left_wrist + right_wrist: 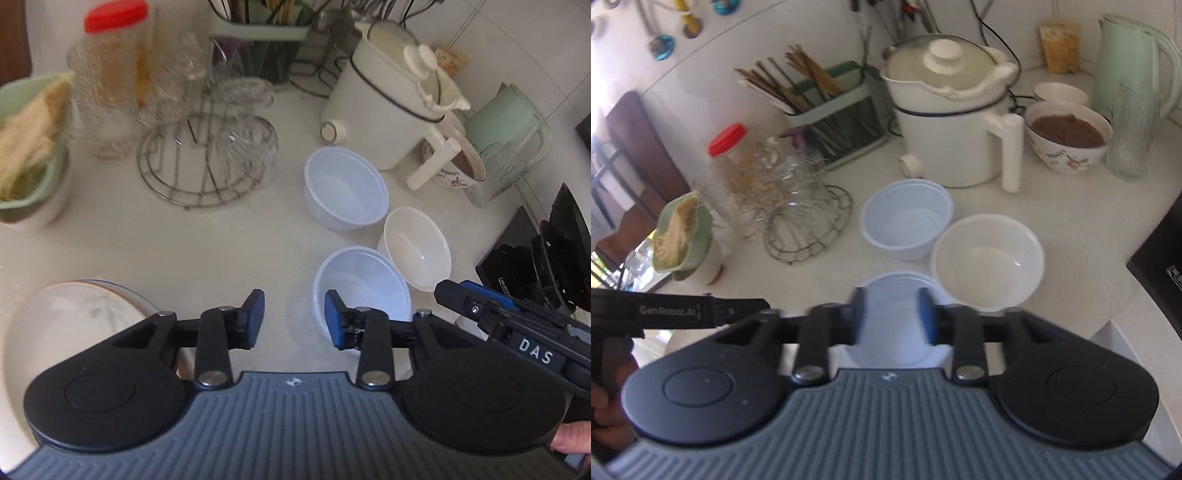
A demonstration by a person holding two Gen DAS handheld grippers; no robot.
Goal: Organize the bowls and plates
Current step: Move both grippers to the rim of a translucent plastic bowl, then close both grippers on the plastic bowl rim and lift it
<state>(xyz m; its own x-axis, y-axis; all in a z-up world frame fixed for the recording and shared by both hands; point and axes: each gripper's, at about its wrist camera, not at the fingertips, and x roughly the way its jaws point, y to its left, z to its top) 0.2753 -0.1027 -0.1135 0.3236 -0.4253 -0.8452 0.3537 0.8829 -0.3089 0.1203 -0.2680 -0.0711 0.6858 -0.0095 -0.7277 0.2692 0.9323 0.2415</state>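
left gripper jaws apart and empty, "das" on right gripper, apart over perhaps untouched plastic bowl

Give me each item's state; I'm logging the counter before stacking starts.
Left gripper: open, holding nothing.
Right gripper: open, above the near bowl.
Near translucent bowl: upright, empty.
Far translucent bowl: upright, empty.
White bowl: upright, empty.
Patterned bowl: filled with something brown.
White pot: lid on.
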